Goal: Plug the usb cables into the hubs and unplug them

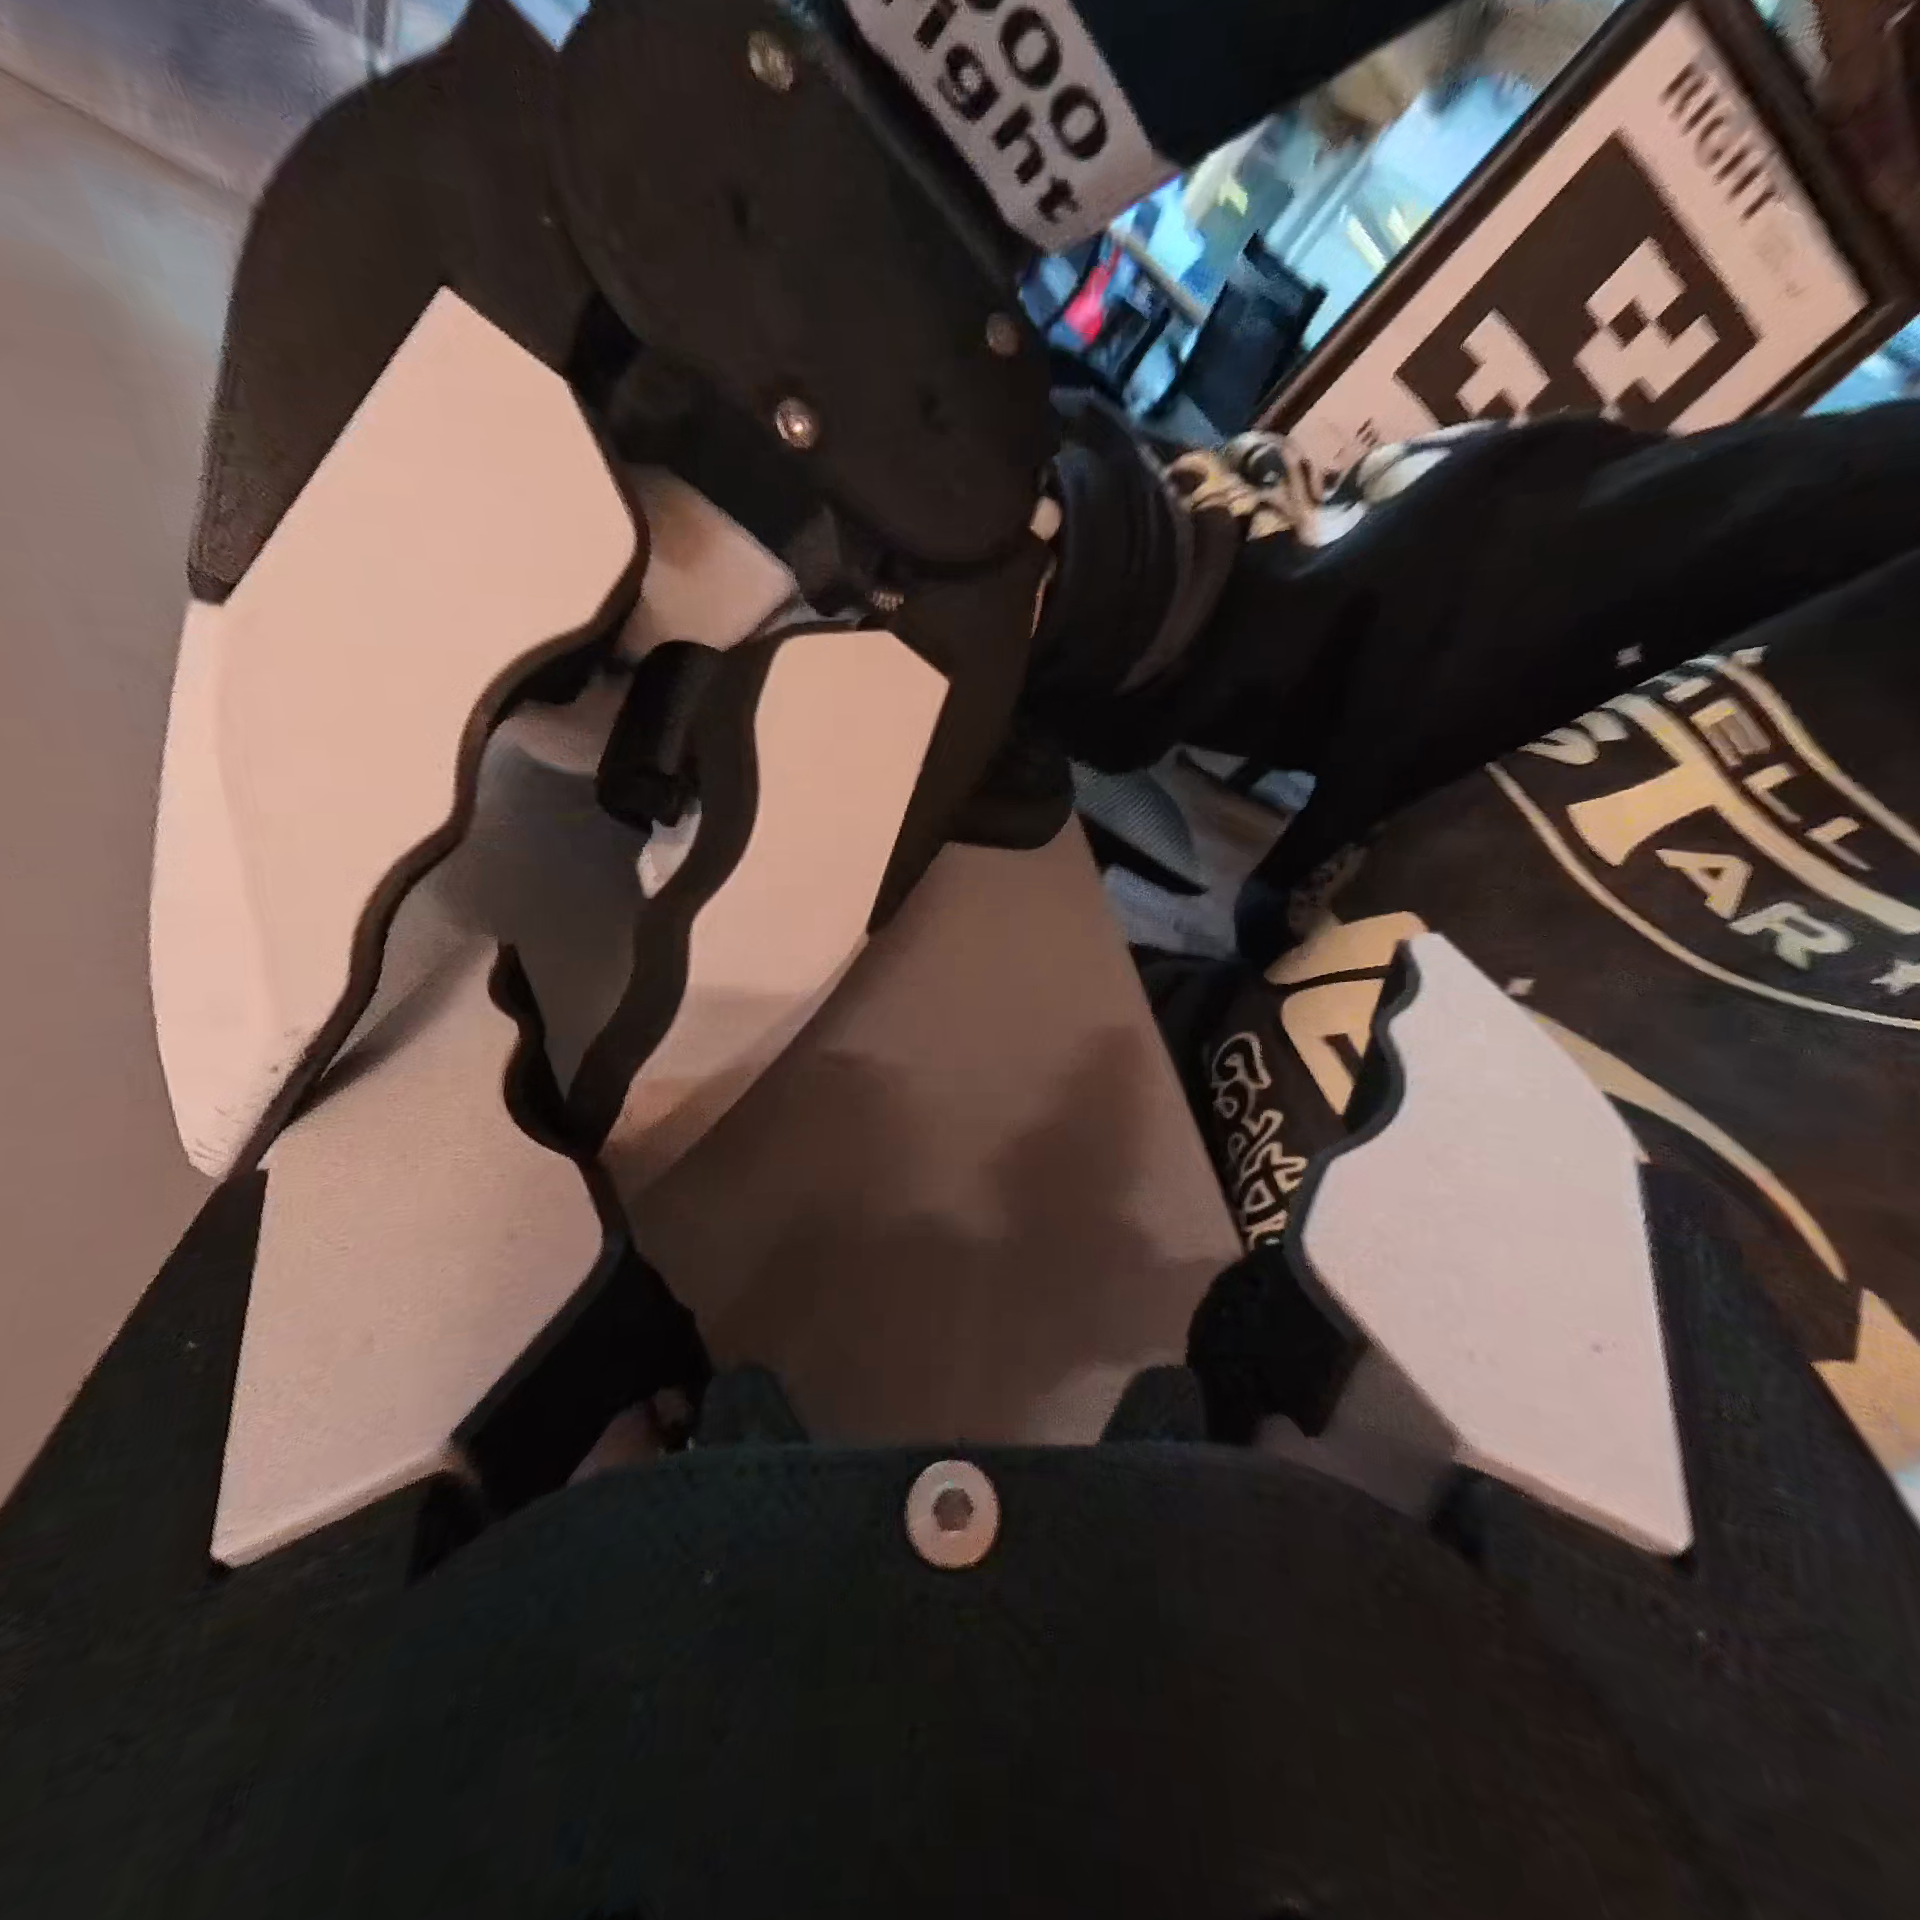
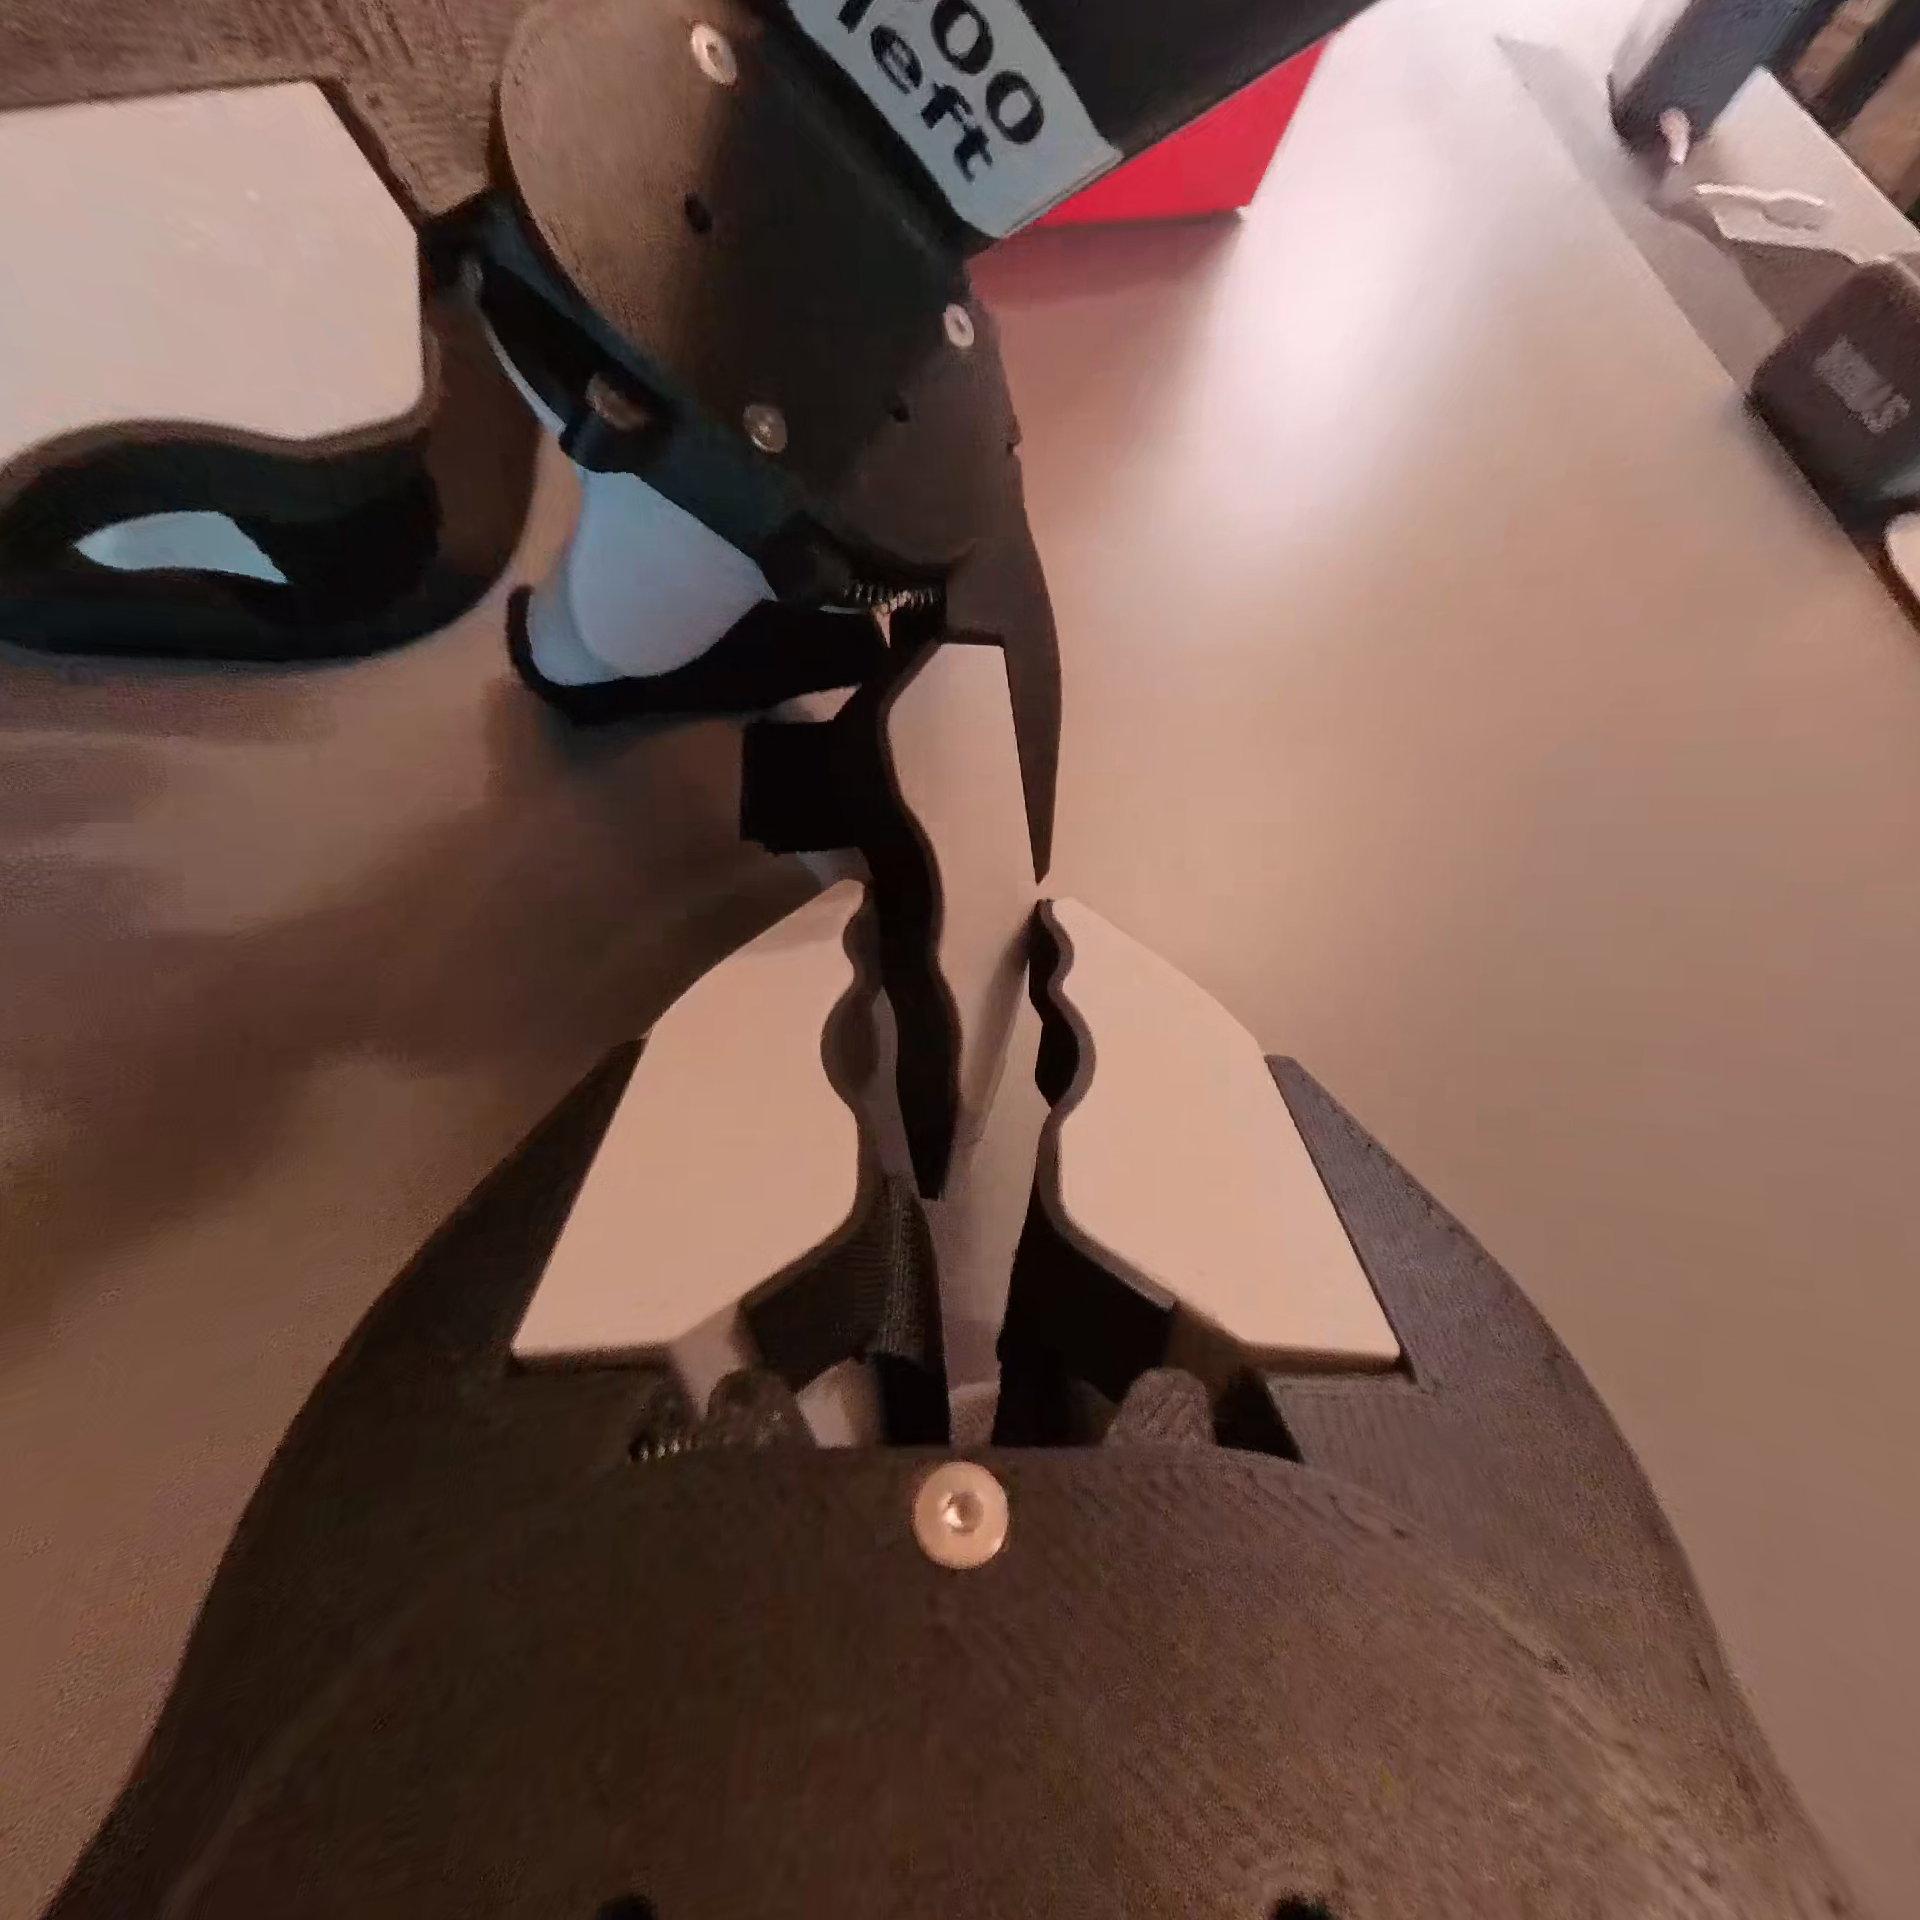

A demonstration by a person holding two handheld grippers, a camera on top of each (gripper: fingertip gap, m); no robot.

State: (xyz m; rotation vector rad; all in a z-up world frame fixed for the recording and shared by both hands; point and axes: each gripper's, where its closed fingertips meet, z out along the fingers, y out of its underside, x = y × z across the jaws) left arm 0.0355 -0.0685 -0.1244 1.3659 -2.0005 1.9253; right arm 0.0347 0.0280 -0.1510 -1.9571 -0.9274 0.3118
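No USB cable or hub shows clearly in either view. My left gripper (image 1: 956,961) is wide open and empty above the beige table (image 1: 935,1195). My right gripper (image 2: 951,904) is nearly closed, and one finger of the left gripper (image 2: 920,997) stands edge-on between its pads, filling the gap. In the left wrist view the right gripper's fingers (image 1: 343,727) come down from the top and straddle my left-hand finger (image 1: 416,1330). A black-gloved hand (image 1: 1299,582) holds the right gripper.
Dark boxes (image 2: 1849,416) sit on a grey ledge at the table's far right. A red object (image 2: 1174,177) lies behind the left gripper. A person's black printed clothing (image 1: 1714,883) and a framed black-and-white marker board (image 1: 1621,281) fill the right of the left wrist view.
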